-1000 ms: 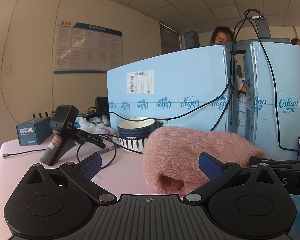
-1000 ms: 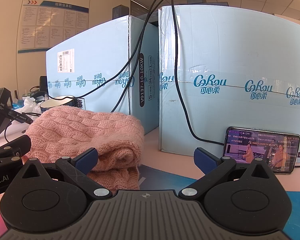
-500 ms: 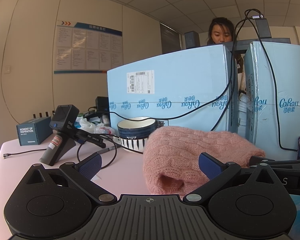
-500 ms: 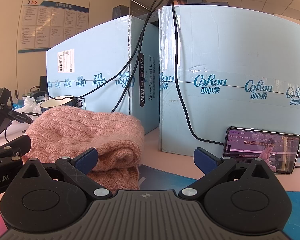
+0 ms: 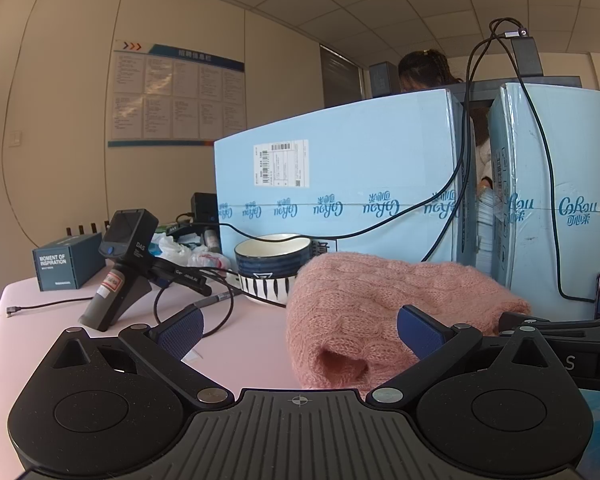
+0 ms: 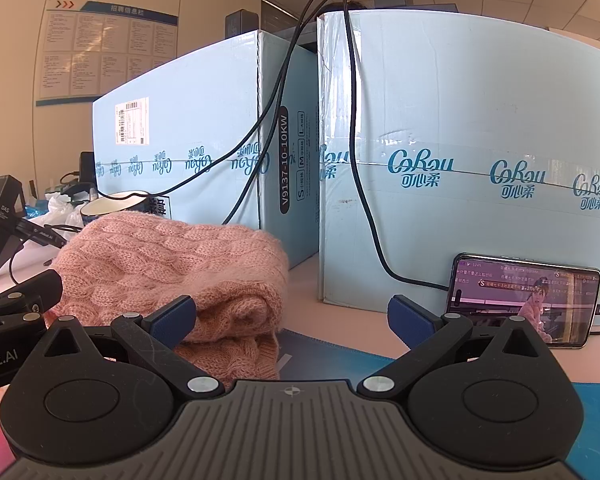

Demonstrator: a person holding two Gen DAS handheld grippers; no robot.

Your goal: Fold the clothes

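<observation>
A pink cable-knit sweater [image 5: 384, 300] lies folded in a thick bundle on the pink table, also in the right wrist view [image 6: 172, 264]. My left gripper [image 5: 300, 326] is open and empty, low over the table just in front of the sweater's left end. My right gripper [image 6: 292, 316] is open and empty, in front of the sweater's right end; its left fingertip [image 6: 176, 316] overlaps the knit edge. The left gripper's side shows at the left of the right wrist view [image 6: 16, 300].
Two tall light-blue cartons [image 5: 340, 192] [image 6: 460, 160] stand behind the sweater, cables hanging over them. A striped bowl [image 5: 272, 268], a black handheld device [image 5: 120, 268] and a small blue box [image 5: 66, 264] sit at left. A phone [image 6: 524, 300] leans on the right carton.
Both grippers and the sweater stay still. Only the person behind the cartons and the phone's video have changed.
</observation>
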